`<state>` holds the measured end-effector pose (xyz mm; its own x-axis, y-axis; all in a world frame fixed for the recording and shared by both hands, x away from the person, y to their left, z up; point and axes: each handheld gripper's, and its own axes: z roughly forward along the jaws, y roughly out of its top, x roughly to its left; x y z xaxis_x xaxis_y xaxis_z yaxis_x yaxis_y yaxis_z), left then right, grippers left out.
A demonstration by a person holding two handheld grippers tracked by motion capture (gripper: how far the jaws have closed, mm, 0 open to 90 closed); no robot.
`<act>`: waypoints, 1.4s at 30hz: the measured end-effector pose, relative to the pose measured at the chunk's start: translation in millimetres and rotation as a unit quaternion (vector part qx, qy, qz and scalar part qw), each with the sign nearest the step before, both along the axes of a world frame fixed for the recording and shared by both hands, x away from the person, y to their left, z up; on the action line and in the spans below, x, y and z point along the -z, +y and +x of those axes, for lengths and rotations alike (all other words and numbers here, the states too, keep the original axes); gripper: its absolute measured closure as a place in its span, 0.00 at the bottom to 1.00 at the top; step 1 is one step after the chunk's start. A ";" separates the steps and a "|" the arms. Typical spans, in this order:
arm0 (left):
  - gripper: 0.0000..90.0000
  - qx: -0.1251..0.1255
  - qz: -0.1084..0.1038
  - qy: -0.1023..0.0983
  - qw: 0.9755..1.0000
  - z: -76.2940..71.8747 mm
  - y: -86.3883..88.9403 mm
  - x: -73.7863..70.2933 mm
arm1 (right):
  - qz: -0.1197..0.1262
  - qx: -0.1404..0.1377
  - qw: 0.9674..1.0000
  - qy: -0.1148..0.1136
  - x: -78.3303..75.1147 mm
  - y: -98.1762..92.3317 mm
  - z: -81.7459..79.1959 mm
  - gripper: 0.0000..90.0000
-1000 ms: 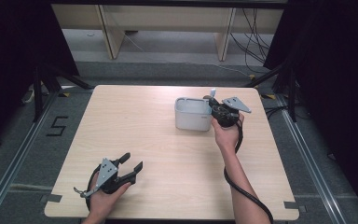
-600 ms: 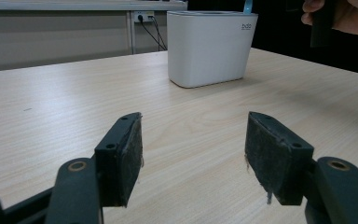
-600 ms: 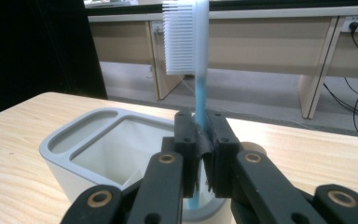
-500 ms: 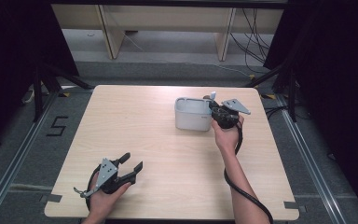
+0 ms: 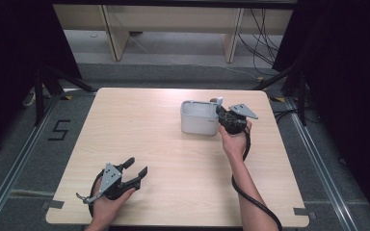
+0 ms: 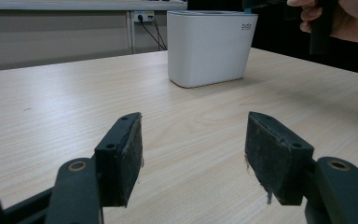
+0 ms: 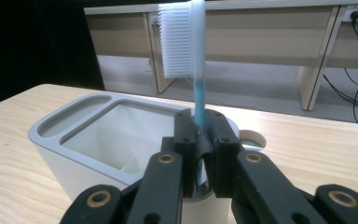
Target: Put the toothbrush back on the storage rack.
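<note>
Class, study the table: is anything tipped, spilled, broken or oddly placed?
Nothing stands out. The white holder stands upright on the table; the right gripper clamps a toothbrush upright above it; the left gripper is open.

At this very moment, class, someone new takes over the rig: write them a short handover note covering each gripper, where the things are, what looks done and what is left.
Right gripper: shut on the blue handle of the toothbrush, held upright, bristle head up, at the near right end of the white holder.
Left gripper: open, holding nothing, low over the near left of the table, pointing toward the holder.
Holder: stands on the far right of the table; its large compartment looks empty.
Done: toothbrush grasped and brought to the holder.
Left: probably to seat the toothbrush in a compartment and release it; whether its lower end already sits inside is hidden by the jaws.
</note>
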<state>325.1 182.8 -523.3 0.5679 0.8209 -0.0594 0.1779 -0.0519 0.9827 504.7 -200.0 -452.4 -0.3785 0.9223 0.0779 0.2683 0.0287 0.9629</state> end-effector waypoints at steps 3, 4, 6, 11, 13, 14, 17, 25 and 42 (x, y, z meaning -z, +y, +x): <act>0.41 0.000 0.001 0.000 1.000 0.0 -0.1 0.0 | 0.005 0.000 1.000 0.004 0.7 0.9 0.0 0.94; 0.41 0.000 0.000 0.000 1.000 0.0 0.0 0.0 | 0.006 0.000 1.000 0.006 0.8 1.1 -0.1 0.94; 0.41 0.000 0.000 0.000 1.000 0.0 0.1 0.0 | 0.006 -0.001 1.000 0.006 0.8 1.4 0.0 0.93; 0.41 0.001 0.001 -0.001 1.000 0.0 0.1 0.0 | 0.005 -0.001 1.000 0.004 1.3 1.5 -0.1 0.93; 0.41 0.000 0.000 0.000 1.000 0.0 0.0 0.0 | 0.002 0.002 1.000 0.006 1.5 1.4 -0.6 0.93; 0.41 0.001 0.001 -0.001 1.000 0.0 0.1 0.0 | 0.001 0.002 1.000 0.006 1.5 1.2 -0.8 0.92; 0.41 0.000 0.000 0.000 1.000 0.0 -0.1 0.0 | 0.001 0.000 1.000 0.005 0.5 0.9 -2.0 0.90; 0.41 0.002 0.002 0.000 1.000 -0.1 -0.1 0.0 | 0.008 0.009 1.000 0.005 -1.6 2.1 -5.6 0.73; 0.41 0.001 0.000 0.000 1.000 0.0 0.2 0.0 | -0.015 0.029 0.999 0.025 -2.4 -1.9 -21.0 0.41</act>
<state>325.1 183.0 -523.3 0.5694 0.8200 -0.0589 0.1775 -0.0527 0.9827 483.6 -201.8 -449.9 -0.3206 0.9448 0.0669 0.3173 0.0406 0.9475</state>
